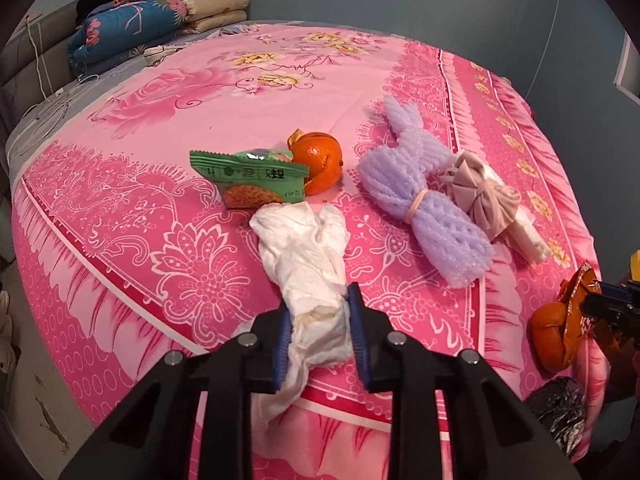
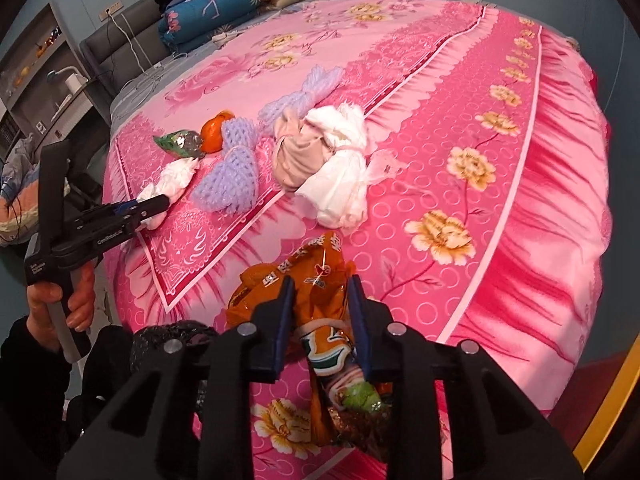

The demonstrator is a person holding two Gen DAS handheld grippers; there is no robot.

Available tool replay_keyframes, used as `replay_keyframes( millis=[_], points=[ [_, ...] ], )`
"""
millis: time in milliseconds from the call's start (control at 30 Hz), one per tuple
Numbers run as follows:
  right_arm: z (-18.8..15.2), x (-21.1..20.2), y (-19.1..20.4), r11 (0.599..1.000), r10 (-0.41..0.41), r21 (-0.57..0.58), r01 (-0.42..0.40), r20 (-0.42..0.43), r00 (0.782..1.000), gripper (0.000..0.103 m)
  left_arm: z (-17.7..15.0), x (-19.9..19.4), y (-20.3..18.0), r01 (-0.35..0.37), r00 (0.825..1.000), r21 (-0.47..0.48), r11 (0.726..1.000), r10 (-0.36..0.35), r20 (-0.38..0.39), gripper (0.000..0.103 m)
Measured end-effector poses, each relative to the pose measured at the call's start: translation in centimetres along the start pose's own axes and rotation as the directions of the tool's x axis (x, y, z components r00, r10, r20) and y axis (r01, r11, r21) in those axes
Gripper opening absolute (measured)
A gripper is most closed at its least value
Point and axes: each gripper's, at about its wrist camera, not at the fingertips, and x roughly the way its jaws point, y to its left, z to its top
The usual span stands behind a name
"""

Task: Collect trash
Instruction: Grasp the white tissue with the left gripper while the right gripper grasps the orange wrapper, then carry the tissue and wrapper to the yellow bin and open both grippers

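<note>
Trash lies on a pink floral bed (image 1: 200, 104). My left gripper (image 1: 320, 320) is shut on a crumpled white tissue (image 1: 308, 248) at the bed's near edge; it also shows in the right wrist view (image 2: 154, 204). Beyond it lie a green snack wrapper (image 1: 244, 176), orange peel (image 1: 320, 160), purple foam netting (image 1: 420, 196) and a beige and white bundle (image 1: 488, 196). My right gripper (image 2: 320, 312) is shut on an orange snack wrapper (image 2: 308, 276), held above the bed edge. In the left wrist view that wrapper (image 1: 576, 308) shows with an orange peel (image 1: 548, 340) beside it.
Folded quilts (image 1: 132, 24) and black clothes are stacked at the headboard. A black trash bag (image 2: 172, 340) sits below the bed's near edge, also in the left wrist view (image 1: 560, 404). Shelves and a bedside stand (image 2: 52, 80) are at the far left. White cables lie near the headboard.
</note>
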Motion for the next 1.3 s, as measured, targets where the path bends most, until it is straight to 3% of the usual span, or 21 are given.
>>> replay_keyframes(
  millis=[167,867,1300],
  points=[
    [0.4,-1.6,0.3,1.000,-0.008,-0.009,0.009,0.059,0.998,0.025,0.2,-2.2,0.9,0.036,0.998,-0.065,0.997,-0.033,0.052,0.025],
    [1.0,-9.1,0.6,0.999,0.049,-0.018,-0.047,0.182,0.982,0.025,-2.1,-9.0,-1.6,0.073,0.987,-0.100,0.992,-0.057,0.153,0.024],
    [0.4,-16.1,0.1,0.998,0.045,-0.047,-0.032,0.296,0.954,0.025,-2.1,-13.7,-5.1,0.124,0.969,-0.089,0.988,-0.101,0.226,0.024]
  ],
)
